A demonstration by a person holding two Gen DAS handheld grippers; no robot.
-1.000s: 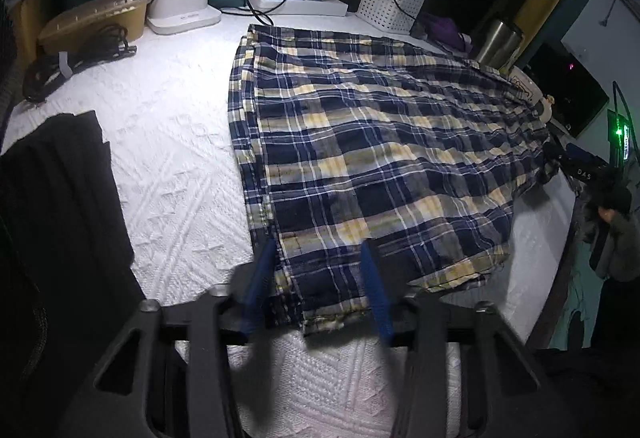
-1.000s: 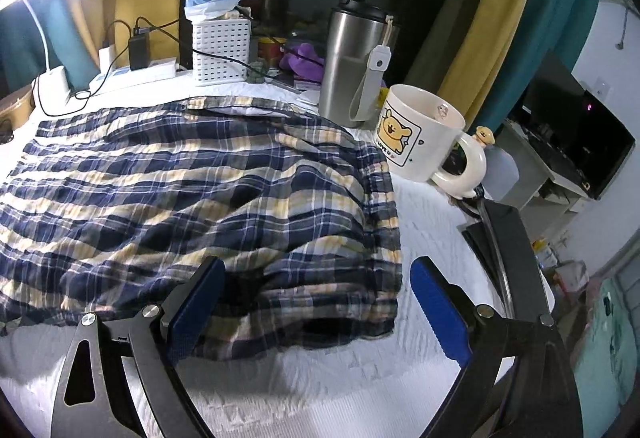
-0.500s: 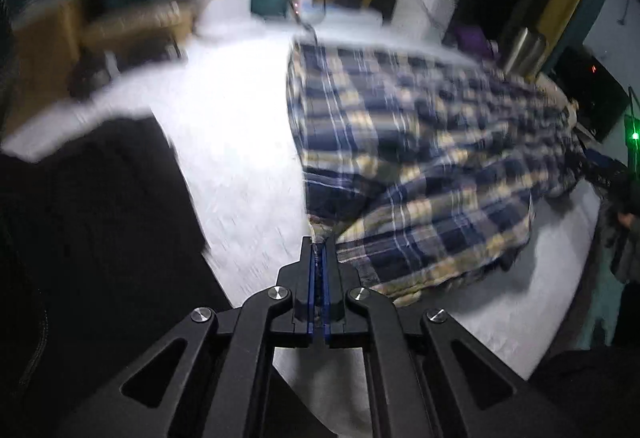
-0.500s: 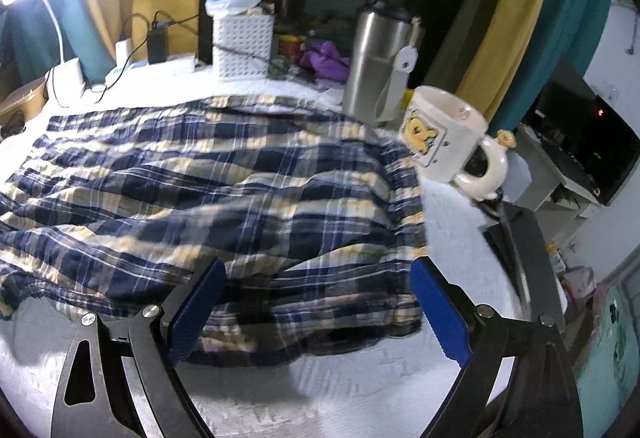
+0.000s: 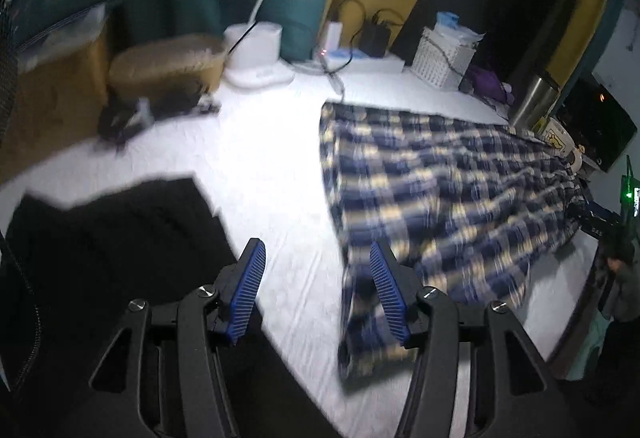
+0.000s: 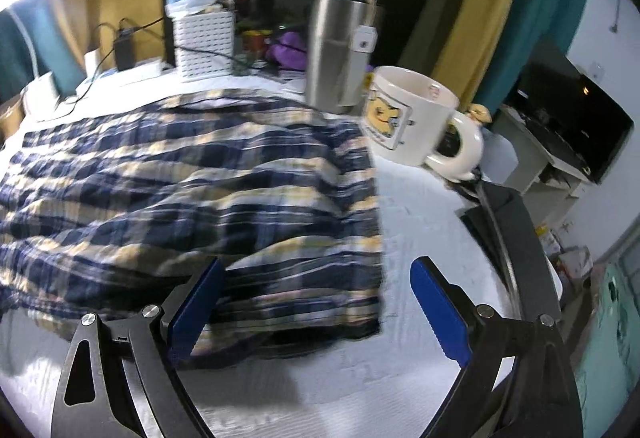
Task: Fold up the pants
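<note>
We judged ourselves between grips, early in the fold. The plaid pants (image 5: 440, 194) lay spread on the white bench (image 5: 260, 158), one corner hanging off its near edge. Our left claw (image 5: 316, 290) was released and empty beside that corner; our right claw (image 6: 316, 310) gaped, empty, over the other end. Next, each claw needed to pinch an edge.
</note>
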